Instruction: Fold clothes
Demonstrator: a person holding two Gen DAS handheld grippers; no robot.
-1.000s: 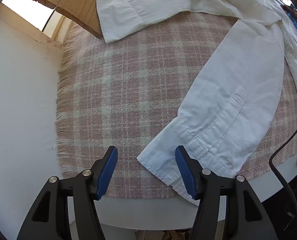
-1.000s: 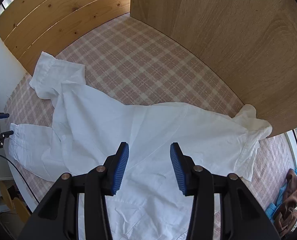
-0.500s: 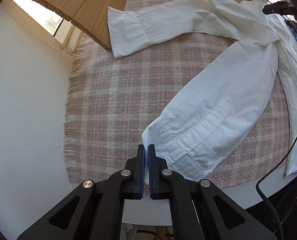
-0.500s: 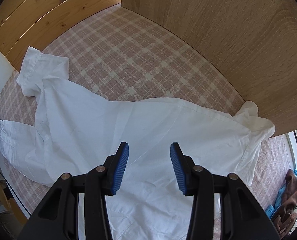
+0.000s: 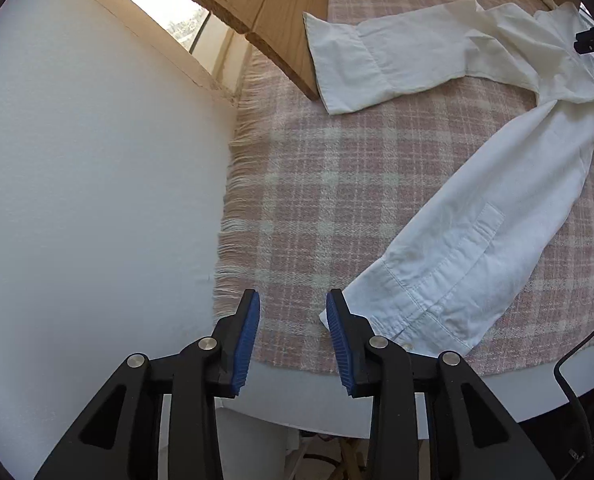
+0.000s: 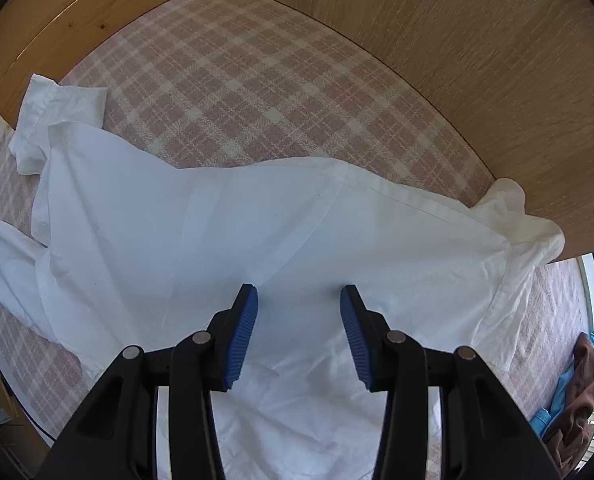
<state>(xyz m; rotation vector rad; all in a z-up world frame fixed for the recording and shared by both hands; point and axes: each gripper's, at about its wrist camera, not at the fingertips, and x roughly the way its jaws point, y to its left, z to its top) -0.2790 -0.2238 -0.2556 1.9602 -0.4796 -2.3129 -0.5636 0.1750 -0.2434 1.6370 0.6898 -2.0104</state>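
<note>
A white long-sleeved shirt (image 6: 257, 248) lies spread on a pink plaid blanket (image 5: 337, 168). In the left wrist view its near sleeve (image 5: 489, 232) runs diagonally, the cuff (image 5: 413, 308) flat on the blanket by the near edge. My left gripper (image 5: 293, 316) is open, with only blanket between its blue pads; the right pad (image 5: 335, 320) touches the cuff's corner. The other sleeve (image 5: 397, 60) lies at the far edge. My right gripper (image 6: 299, 316) hovers open above the shirt's body, holding nothing.
Wooden panels (image 6: 457, 60) wall in the far and right sides of the blanket. A white wall (image 5: 97, 200) rises at the left past the fringe (image 5: 227, 240). A black cable (image 5: 573, 356) hangs off the near right edge. Brown and blue clothes (image 6: 577, 396) lie at the right.
My left gripper, open a second ago, shut at the cuff's corner half a second ago and is open again, shifted left of the cuff. The right gripper drifted slightly over the shirt.
</note>
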